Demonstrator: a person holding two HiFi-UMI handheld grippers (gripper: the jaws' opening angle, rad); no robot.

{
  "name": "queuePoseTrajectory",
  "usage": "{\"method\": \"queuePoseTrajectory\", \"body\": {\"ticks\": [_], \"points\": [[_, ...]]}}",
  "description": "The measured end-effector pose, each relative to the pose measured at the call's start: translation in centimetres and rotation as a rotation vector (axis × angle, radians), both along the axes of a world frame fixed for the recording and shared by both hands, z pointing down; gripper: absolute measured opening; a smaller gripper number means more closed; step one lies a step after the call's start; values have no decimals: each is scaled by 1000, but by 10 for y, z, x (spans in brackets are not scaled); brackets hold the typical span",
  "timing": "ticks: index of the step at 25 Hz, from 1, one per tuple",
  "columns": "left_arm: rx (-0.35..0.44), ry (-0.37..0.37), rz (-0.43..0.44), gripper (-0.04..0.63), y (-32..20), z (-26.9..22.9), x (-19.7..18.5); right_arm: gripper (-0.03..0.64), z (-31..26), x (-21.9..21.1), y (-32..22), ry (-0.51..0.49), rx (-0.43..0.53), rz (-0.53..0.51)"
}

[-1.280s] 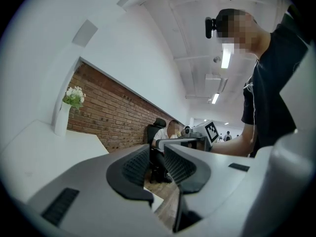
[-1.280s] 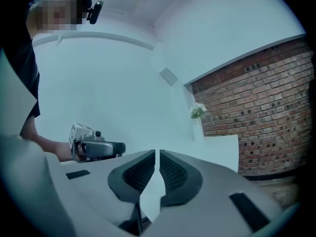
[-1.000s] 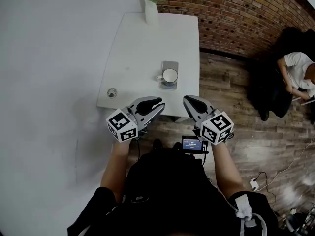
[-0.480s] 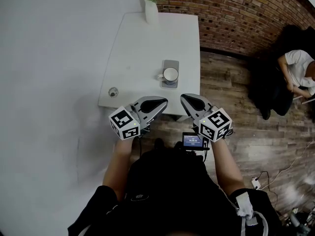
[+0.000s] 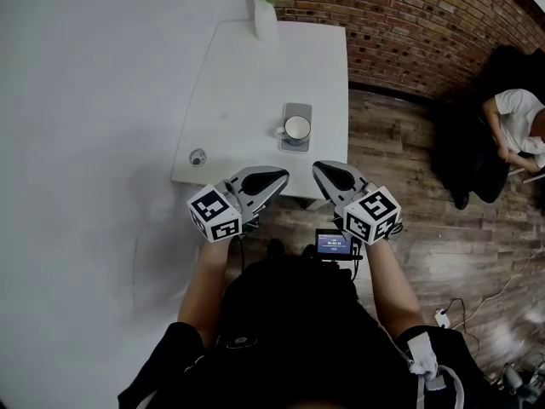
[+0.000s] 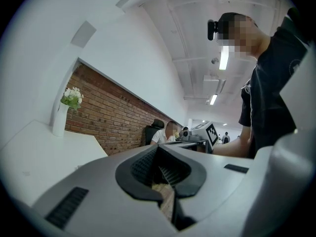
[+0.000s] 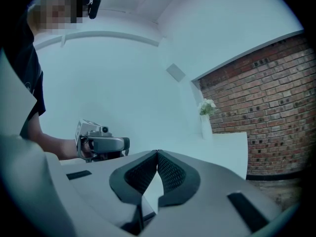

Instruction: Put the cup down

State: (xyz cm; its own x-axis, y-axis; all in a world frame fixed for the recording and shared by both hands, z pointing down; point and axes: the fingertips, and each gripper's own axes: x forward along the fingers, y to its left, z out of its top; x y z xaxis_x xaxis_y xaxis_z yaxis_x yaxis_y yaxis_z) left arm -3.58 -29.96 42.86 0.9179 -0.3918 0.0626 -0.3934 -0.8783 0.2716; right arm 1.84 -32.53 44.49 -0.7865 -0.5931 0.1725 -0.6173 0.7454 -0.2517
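Observation:
A white cup (image 5: 296,129) stands upright on a grey coaster (image 5: 295,115) near the right side of the white table (image 5: 247,92), handle to the left. Both grippers hang in front of the table's near edge, well short of the cup. My left gripper (image 5: 283,175) is shut, tips touching, nothing between them (image 6: 157,146). My right gripper (image 5: 316,169) is shut too and holds nothing (image 7: 157,152). The two point toward each other, and each sees the other hand: the left gripper (image 7: 101,143) shows in the right gripper view, the right gripper (image 6: 200,132) in the left gripper view.
A white vase with flowers (image 5: 264,11) stands at the table's far edge. A small round object (image 5: 197,157) lies near the table's front left corner. A brick wall (image 5: 426,24) runs behind, wooden floor to the right, where a seated person (image 5: 511,130) is.
Both grippers drifted slightly, the right one a little up toward the table edge. The cup has stayed on the coaster.

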Motion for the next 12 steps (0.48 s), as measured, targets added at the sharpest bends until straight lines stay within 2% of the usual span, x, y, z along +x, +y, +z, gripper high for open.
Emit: {"method": "queuePoseTrajectory", "body": {"ticks": [12], "points": [[-1,3,-8,8,2,-1,-3,14,2,0,1,18,7,6]]}}
